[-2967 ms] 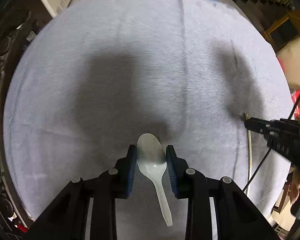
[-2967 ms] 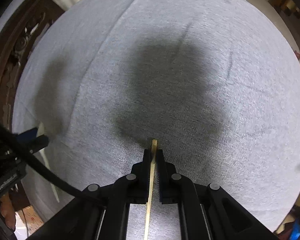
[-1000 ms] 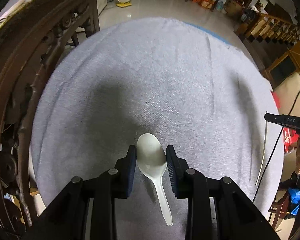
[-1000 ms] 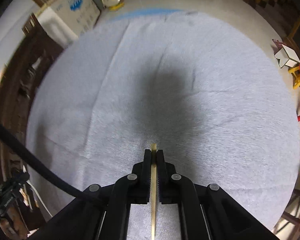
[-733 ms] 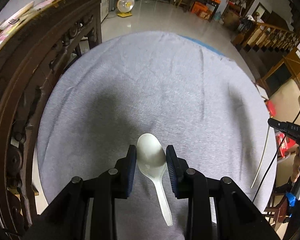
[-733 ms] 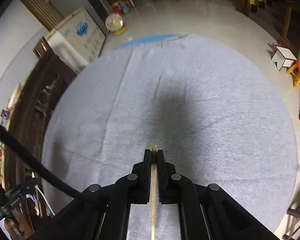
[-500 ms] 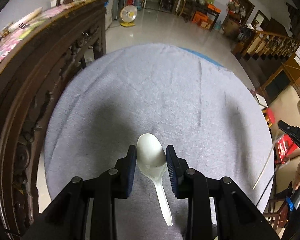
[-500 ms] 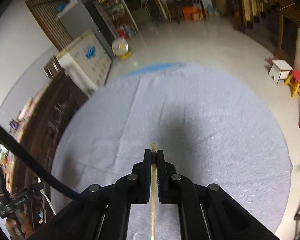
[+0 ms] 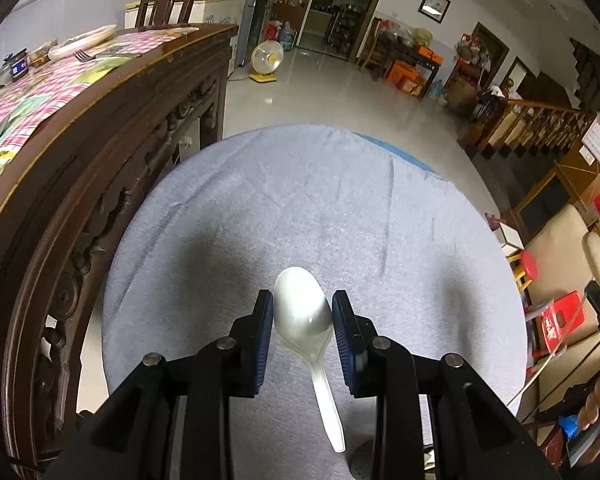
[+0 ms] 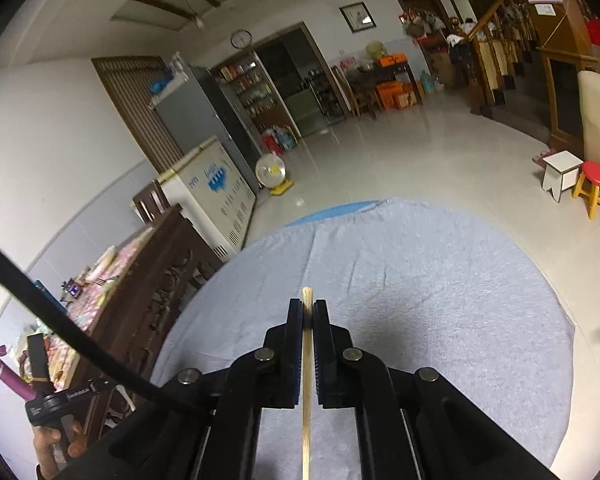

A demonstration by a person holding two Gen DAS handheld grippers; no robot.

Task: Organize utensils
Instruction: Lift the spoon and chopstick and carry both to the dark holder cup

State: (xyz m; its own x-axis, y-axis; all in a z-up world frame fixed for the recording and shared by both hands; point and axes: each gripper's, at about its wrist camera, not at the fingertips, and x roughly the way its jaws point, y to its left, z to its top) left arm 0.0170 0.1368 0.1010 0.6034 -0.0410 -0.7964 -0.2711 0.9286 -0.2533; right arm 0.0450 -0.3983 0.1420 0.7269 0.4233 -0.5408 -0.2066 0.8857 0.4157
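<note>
Desk [image 9: 380, 208]: round, under pale grey cloth; near edge cut off by both views.
Left tongs [image 9: 303, 316]: partly open, pads clamped on bowl of white plastic spoon [image 9: 302, 316], held above the cloth, handle trailing back.
Right tongs [image 10: 308, 316]: closed tight on thin wooden chopstick [image 10: 307, 344]; tip protrudes, rear end runs out of frame.

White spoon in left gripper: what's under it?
Below the white spoon, clamped by its bowl in the left gripper, only the grey cloth shows, bare and shadowed. The patch directly behind the bowl and handle is hidden.
</note>
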